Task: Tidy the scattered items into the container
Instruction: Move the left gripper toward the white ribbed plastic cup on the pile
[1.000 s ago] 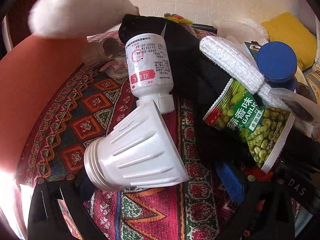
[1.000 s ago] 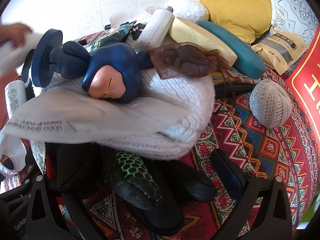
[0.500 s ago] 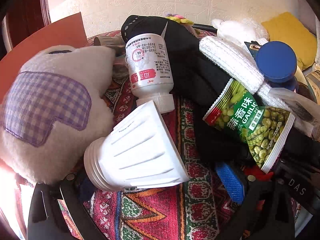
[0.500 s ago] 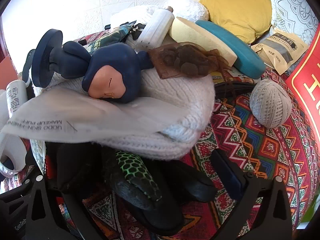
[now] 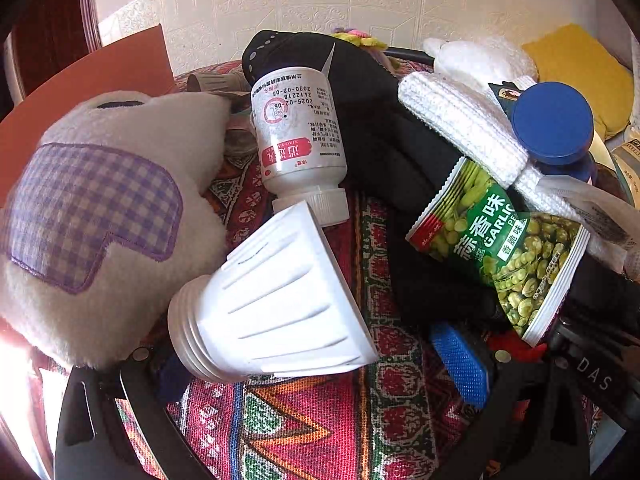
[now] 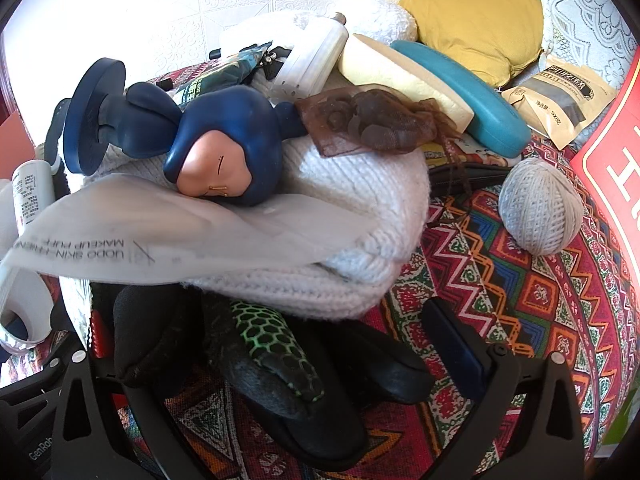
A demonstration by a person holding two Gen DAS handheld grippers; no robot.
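**Both grippers low and spread wide**

The left gripper (image 5: 316, 364) was held low, its two black fingers (image 5: 460, 364) spread wide apart and gripping nothing. The right gripper (image 6: 280, 360) was also low and pointed forward, its fingers (image 6: 452, 344) wide apart, with nothing clamped between them.
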